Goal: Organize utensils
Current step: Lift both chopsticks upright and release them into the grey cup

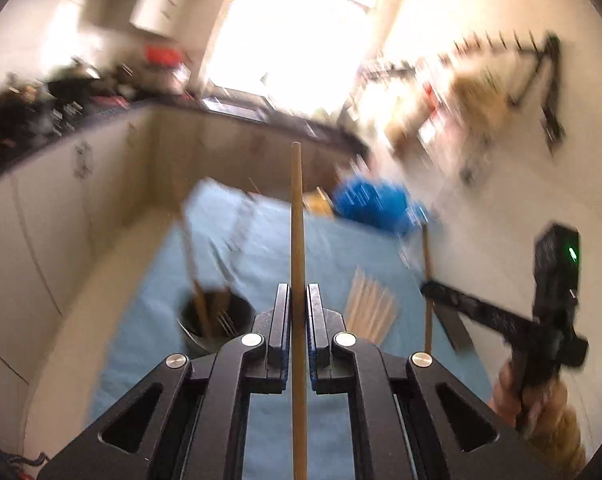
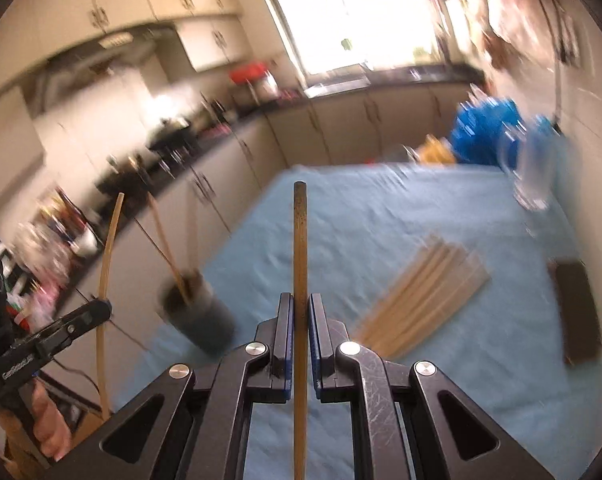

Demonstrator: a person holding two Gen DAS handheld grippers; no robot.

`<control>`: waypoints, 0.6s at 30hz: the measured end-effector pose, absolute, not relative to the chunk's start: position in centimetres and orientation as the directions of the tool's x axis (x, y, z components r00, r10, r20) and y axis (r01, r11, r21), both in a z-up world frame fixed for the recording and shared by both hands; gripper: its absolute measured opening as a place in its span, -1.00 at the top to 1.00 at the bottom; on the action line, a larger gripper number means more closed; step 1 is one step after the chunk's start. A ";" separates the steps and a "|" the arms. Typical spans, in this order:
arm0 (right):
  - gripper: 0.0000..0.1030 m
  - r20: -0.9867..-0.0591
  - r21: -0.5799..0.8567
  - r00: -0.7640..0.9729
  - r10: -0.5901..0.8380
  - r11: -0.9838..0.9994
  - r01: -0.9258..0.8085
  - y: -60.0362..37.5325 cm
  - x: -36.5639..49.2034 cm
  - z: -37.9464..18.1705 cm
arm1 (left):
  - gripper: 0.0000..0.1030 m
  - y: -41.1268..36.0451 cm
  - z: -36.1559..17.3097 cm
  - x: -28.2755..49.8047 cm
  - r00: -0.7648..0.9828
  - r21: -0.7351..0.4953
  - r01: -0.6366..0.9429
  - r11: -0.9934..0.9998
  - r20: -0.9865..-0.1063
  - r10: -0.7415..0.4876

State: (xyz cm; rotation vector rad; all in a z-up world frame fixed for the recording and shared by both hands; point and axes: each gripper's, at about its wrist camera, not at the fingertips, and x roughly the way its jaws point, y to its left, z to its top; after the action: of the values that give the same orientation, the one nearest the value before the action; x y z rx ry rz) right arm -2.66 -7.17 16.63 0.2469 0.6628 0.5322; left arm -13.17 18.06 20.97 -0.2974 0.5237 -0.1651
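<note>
My left gripper [image 1: 299,300] is shut on a wooden chopstick [image 1: 297,220] that points up and forward above the blue cloth. My right gripper [image 2: 300,312] is shut on another wooden chopstick [image 2: 300,240] with a dark tip. A dark round holder cup [image 1: 217,320] stands on the cloth at the left with a few sticks and a fork in it; it also shows in the right wrist view [image 2: 197,312]. A fan of loose chopsticks [image 1: 371,308] lies on the cloth; it shows in the right wrist view too [image 2: 425,292]. The left gripper shows at the left of the right wrist view [image 2: 89,312], the right gripper at the right of the left wrist view [image 1: 441,292].
The table has a light blue cloth [image 2: 361,220]. A blue bag [image 2: 485,132] and a clear glass [image 2: 535,176] stand at its far right. A dark flat object [image 2: 577,312] lies near the right edge. Kitchen cabinets and a counter [image 2: 221,184] run along the left.
</note>
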 end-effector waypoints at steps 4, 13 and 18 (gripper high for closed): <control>0.85 -0.405 0.451 0.678 0.613 0.779 -0.435 -3.0 -0.8 18.7 | 0.87 21.3 22.5 -10.9 0.906 -0.358 0.010 0.934 -0.392 -0.160; 0.84 -0.230 0.467 0.778 0.585 0.767 -0.439 4.7 2.8 19.4 | 0.87 23.2 20.2 -3.3 0.938 -0.409 -0.072 0.910 -0.337 -0.078; 0.84 -0.237 0.394 0.815 0.529 0.819 -0.418 7.2 4.2 17.4 | 0.87 23.7 17.8 -0.3 0.938 -0.399 -0.108 0.911 -0.344 -0.039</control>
State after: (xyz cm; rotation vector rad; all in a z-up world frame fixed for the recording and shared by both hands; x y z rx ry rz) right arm 4.22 7.19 17.36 0.3350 0.3478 0.5153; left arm -0.31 23.66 17.78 -0.4264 0.3545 0.0361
